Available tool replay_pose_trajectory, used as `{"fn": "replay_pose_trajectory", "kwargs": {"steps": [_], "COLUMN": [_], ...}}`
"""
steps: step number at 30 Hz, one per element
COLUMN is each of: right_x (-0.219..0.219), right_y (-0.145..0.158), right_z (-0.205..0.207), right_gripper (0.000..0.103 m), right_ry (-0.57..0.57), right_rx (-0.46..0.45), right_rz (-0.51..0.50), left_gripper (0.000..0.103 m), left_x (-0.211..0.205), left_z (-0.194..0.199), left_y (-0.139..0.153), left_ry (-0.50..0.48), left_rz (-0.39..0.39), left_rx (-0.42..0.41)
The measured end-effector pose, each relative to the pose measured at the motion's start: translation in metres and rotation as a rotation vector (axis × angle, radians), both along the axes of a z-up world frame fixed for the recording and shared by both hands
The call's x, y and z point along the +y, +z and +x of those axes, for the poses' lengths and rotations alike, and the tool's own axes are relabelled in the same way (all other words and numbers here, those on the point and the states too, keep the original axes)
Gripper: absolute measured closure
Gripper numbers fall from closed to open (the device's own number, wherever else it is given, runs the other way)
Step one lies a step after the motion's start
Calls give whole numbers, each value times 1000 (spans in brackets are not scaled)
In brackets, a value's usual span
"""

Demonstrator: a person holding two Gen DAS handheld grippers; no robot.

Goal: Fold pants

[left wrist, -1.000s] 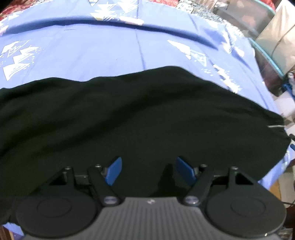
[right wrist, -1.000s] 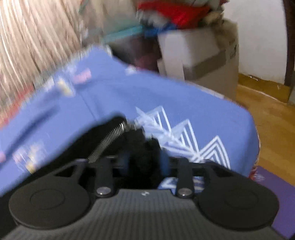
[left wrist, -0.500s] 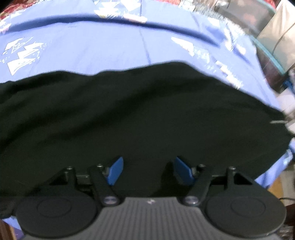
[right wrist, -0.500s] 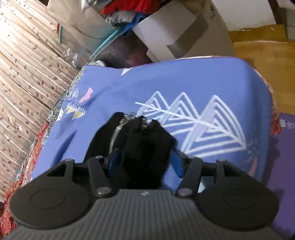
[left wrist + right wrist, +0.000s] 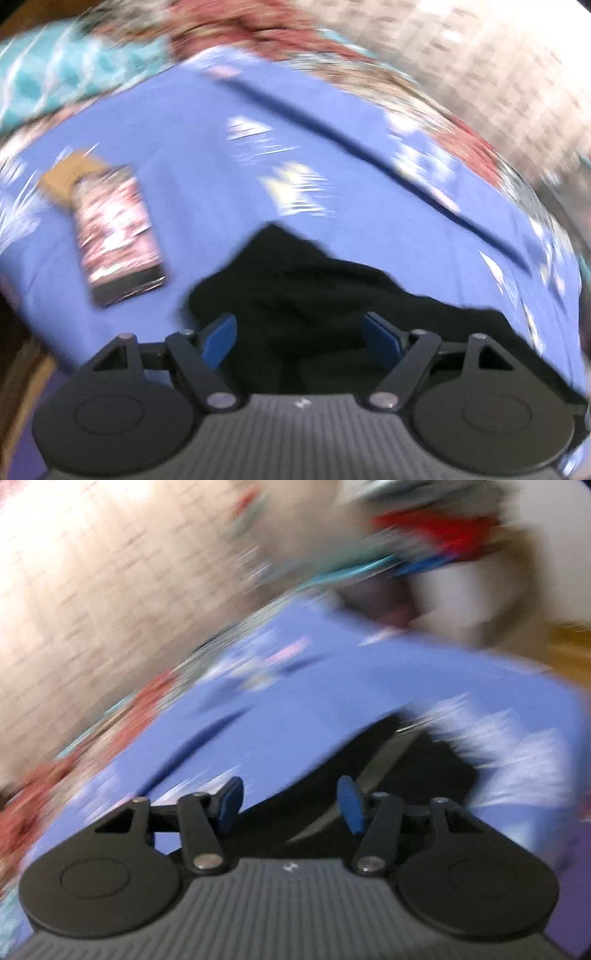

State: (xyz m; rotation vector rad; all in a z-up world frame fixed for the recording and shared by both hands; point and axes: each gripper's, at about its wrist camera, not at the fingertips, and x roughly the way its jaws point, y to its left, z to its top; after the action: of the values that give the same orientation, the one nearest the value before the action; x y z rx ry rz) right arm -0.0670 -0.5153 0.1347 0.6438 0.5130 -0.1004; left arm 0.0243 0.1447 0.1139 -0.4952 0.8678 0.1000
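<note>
Motion blur is smearing both views. In the left wrist view, a patterned flat object at the left is showing no readable detail. The black pants are running off the lower right edge. In the right wrist view, clutter at the upper right is streaking into colours.

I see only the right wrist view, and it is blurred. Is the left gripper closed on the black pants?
Observer: No. The left gripper is open, and the black pants show in the gap between its fingers.
Operator: Is anything else lying on that side?
Observer: Yes. A flat rectangular object with a red and white pattern lies on the blue bedsheet, left of the pants and apart from them.
Operator: Is anything near it?
Observer: A brown piece sticks out at its far end; it is too blurred to name.
</note>
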Motion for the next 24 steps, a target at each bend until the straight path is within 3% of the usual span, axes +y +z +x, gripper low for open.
{"fn": "replay_pose_trajectory", "kwargs": {"steps": [2, 7, 10, 13, 15, 16, 17, 18, 20, 22, 24], "right_x": [50, 213, 301, 367, 406, 417, 414, 407, 396, 385, 374], "right_y": [4, 1, -16, -49, -86, -104, -109, -108, -98, -84, -86], "right_z": [32, 85, 101, 122, 130, 135, 135, 138, 137, 123, 112], "right_gripper": [83, 87, 86, 84, 84, 93, 99, 99, 93, 89, 89], "right_ry": [203, 680, 853, 926, 909, 885, 835, 811, 797, 786, 792], "right_rx": [54, 156, 182, 267, 401, 475, 469, 502, 510, 463, 465], "right_rz": [38, -11, 10, 109, 95, 71, 123, 191, 235, 240, 325], "left_gripper": [26, 19, 8, 3, 0, 0, 2, 8, 37, 40, 38], "left_x": [17, 27, 26, 26, 26, 25, 23, 22, 23, 28, 34], "left_z": [-6, -11, -7, 8, 17, 21, 27, 26, 25, 23, 20], "left_y": [-13, -42, -56, -70, -77, -77, -77, -74, -73, -78, -84], "left_ry": [42, 19, -21, -36, -42, -46, -50, -52, -51, -42, -26], "left_rz": [-69, -191, -250, -251, -255, -241, -228, -224, -212, -247, -291], "left_rx": [4, 0, -12, 7, 5, 2, 7, -4, -20, -15, -23]}}
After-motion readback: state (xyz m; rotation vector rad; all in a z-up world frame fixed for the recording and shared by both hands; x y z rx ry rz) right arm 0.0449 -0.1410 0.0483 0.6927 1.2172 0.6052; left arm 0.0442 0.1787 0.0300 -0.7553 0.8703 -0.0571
